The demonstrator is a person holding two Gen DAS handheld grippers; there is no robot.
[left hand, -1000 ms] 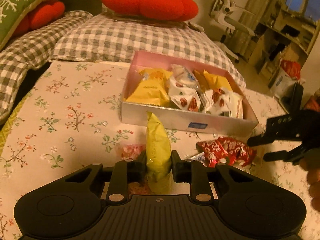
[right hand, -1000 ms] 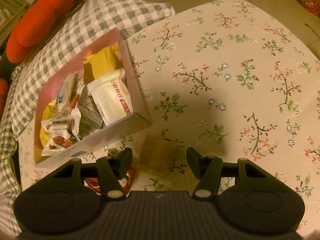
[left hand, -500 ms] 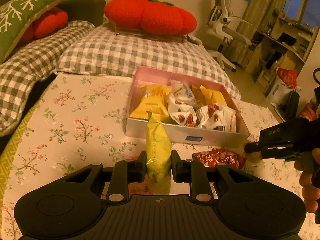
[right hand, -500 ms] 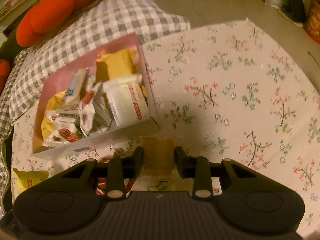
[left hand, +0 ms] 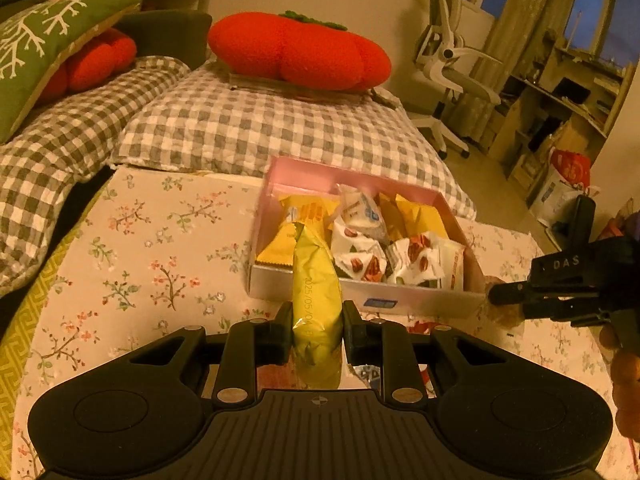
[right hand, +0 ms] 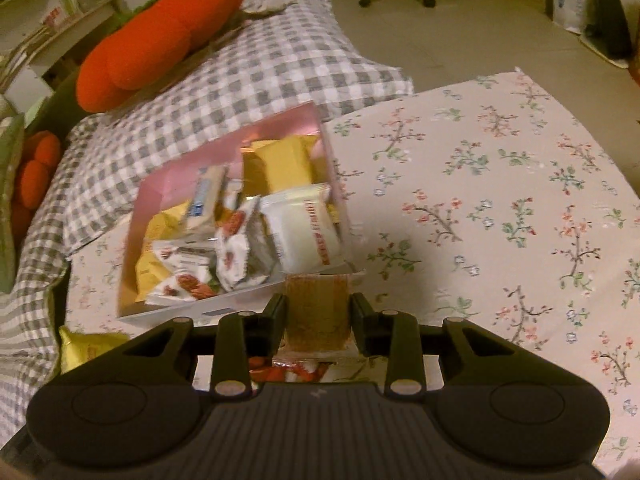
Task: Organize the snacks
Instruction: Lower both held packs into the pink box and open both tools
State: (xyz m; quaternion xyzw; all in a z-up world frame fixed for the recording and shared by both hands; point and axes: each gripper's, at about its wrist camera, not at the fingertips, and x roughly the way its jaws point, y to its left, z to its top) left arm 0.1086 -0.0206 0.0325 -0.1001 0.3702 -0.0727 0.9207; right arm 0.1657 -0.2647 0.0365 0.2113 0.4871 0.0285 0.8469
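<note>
Left gripper point(left hand: 316, 330) clamped on yellow snack packet point(left hand: 316, 280), held upright just before near wall of pink box point(left hand: 416, 304). Right gripper point(right hand: 318, 316) clamped on brown snack bar point(right hand: 316, 312) at box's near right corner (contact unclear). Box packed with snacks, set on floral surface point(right hand: 500, 200).

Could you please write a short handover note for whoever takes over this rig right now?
Left gripper: shut on the yellow packet, held upright in front of the pink box.
Right gripper: shut on the brown snack bar, at the box's near right corner.
Box: on the floral cloth, already holding many yellow and white packets.
Left to do: put both held snacks into the box, then the red wrapper lying under the right gripper. Other loose snacks may be hidden behind the grippers.
</note>
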